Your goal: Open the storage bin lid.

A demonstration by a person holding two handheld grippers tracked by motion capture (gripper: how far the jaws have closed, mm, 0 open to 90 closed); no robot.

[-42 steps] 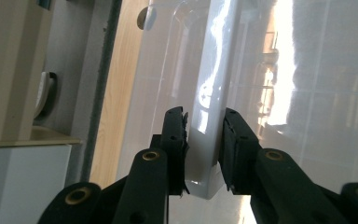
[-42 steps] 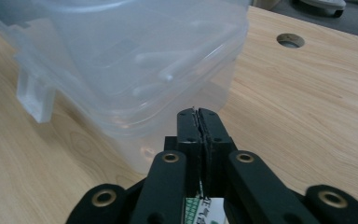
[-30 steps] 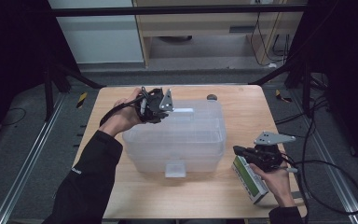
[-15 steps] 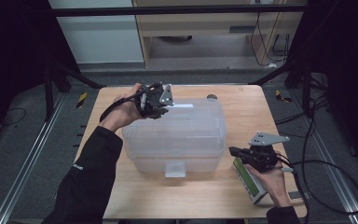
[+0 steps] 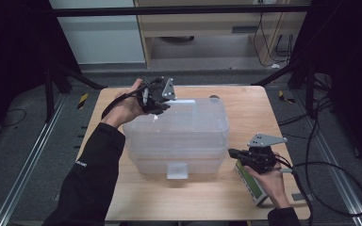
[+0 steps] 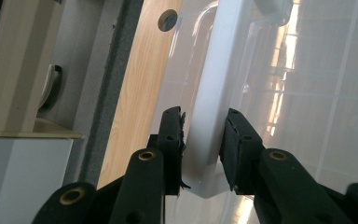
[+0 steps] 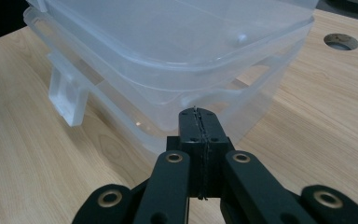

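Observation:
A clear plastic storage box [image 5: 176, 134] with its lid on stands in the middle of the wooden table [image 5: 245, 106]. At the box's far left top edge my left gripper [image 5: 166, 105] is shut on the lid's white latch [image 6: 205, 116], which runs between the two pads [image 6: 173, 135]. My right gripper [image 5: 231, 152] hovers low beside the box's near right corner [image 7: 223, 98]. Its jaws are pressed together with nothing between them [image 7: 195, 112]. A second, clear latch [image 5: 176, 170] hangs on the box's near side.
A green and white carton [image 5: 250, 186] lies under my right hand at the table's near right. A round hole [image 5: 213, 98] is cut in the tabletop behind the box. Cables [image 5: 330, 165] trail off the right edge. A cabinet [image 5: 202, 33] stands beyond the table.
My right gripper has crept slightly left towards the box's corner. My left gripper has stayed on the white latch with hardly any shift.

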